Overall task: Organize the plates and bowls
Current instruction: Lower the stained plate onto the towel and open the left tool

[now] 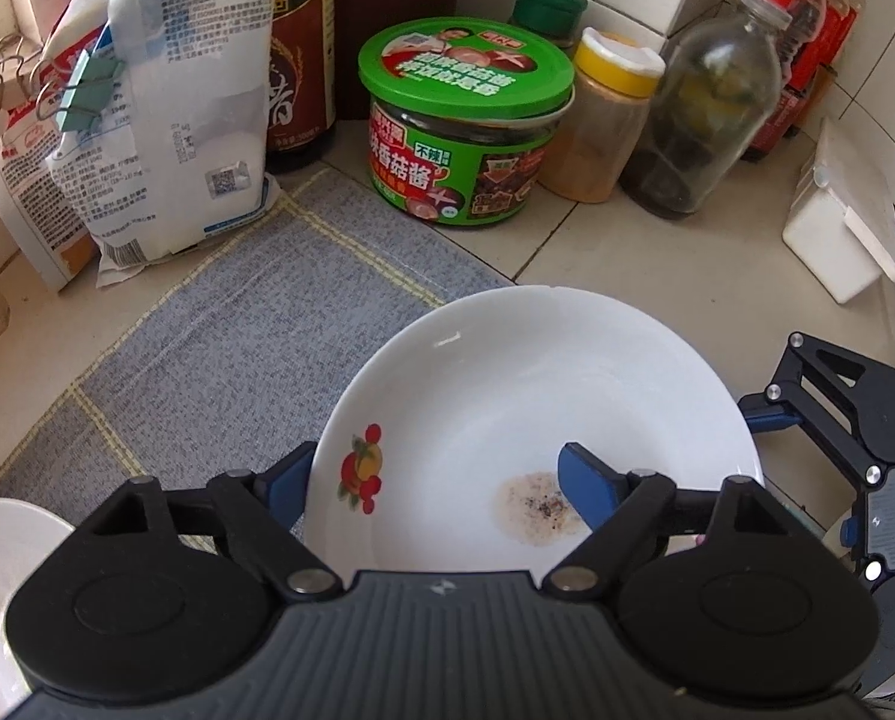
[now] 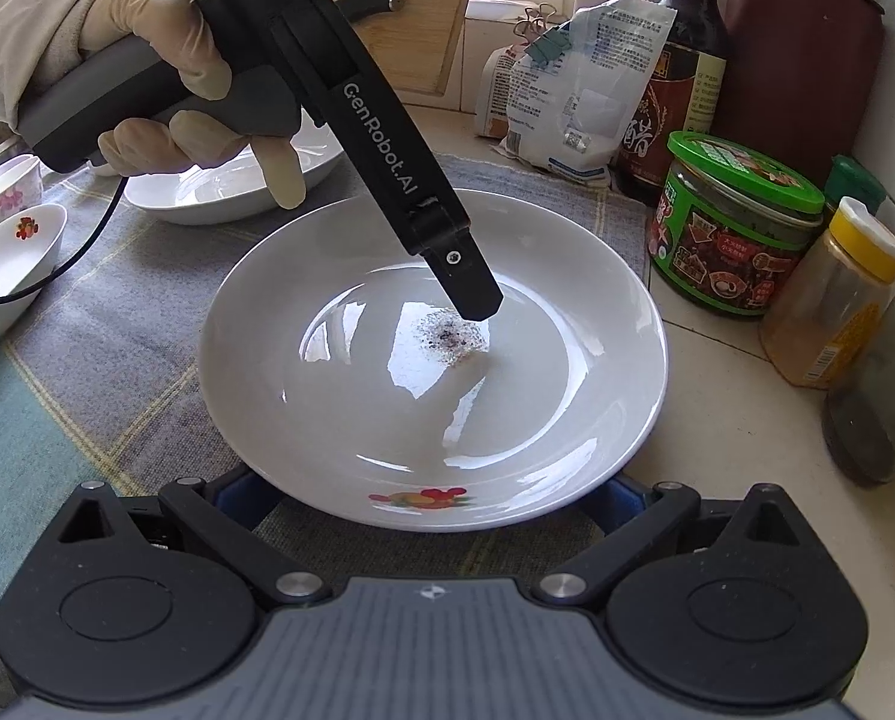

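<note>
A: What is seen at the left?

B: In the right wrist view a gloved hand (image 2: pixel 165 90) is wrapped round the handle of the left gripper (image 1: pixel 429 480). Below it a small bowl (image 2: pixel 9 264) with a red print and a bigger white dish (image 2: pixel 219 192) are set on the grey cloth (image 2: pixel 117 330).

A: And in the middle?

B: A white plate (image 2: pixel 435 360) with a fruit print and a speckled stain is found partly on the cloth, partly on the tiled counter (image 1: pixel 657 258). The left gripper is spread wide: one blue finger is placed outside the rim, the other inside the plate over the stain. Nothing is clamped.

A: And the right gripper (image 2: pixel 435 498)?

B: It is opened wide at the plate's near rim, its fingers mostly hidden beneath; no grip can be made out.

A: At the right?

B: A green-lidded jar (image 2: pixel 735 228) and a yellow-capped shaker (image 2: pixel 837 300) are stood beside the plate.
</note>
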Available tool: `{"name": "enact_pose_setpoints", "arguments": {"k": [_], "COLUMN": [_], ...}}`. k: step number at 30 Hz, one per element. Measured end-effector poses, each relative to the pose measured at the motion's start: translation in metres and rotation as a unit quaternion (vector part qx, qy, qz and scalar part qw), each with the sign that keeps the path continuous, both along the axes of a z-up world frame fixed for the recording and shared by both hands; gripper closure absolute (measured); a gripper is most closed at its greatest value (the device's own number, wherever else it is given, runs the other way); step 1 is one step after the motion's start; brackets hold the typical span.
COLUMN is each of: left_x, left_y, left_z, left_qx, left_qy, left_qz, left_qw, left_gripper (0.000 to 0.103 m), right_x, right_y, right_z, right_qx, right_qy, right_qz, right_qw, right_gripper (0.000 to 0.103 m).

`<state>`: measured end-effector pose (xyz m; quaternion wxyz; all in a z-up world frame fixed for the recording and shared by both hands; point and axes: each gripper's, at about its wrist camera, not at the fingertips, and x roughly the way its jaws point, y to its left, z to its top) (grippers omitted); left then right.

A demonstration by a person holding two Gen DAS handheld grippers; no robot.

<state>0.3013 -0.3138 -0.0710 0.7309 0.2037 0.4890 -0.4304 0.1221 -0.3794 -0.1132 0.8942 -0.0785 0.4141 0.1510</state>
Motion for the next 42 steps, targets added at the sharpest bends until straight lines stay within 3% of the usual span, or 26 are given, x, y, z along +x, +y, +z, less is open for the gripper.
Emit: {"name": "enact_pose_setpoints", "arguments": {"k": [14,23,33,42], "left_x": [-0.030,-0.077,-0.136,-0.170], "left_y": [0.034,0.086,0.132,0.168], "left_z": [0.052,0.088,0.095,0.084], "left_qx": [-0.034,-0.082,-0.100,-0.088], "left_qy": [-0.060,-0.112,-0.136,-0.139], "left_qz": [0.013,0.056,0.148,0.185], "left_qw": [0.9975,0.9887,0.9745,0.9688], "left_gripper": [0.016,0.009,0.008,0.008], "right_x": [-0.028,-0.049,-0.060,-0.062], "right_y": [0.000,0.013,0.041,0.075], "right_z": [0.016,0.033,0.038,0.033], "right_qx": [-0.004,0.013,0.027,0.029], "right_qy": [-0.005,-0.032,-0.044,-0.034], "right_qz": [-0.063,-0.098,-0.060,-0.016], "right_qw": [0.998,0.995,0.997,0.999], "right_gripper": [0.000,0.000,0.000,0.000]}}
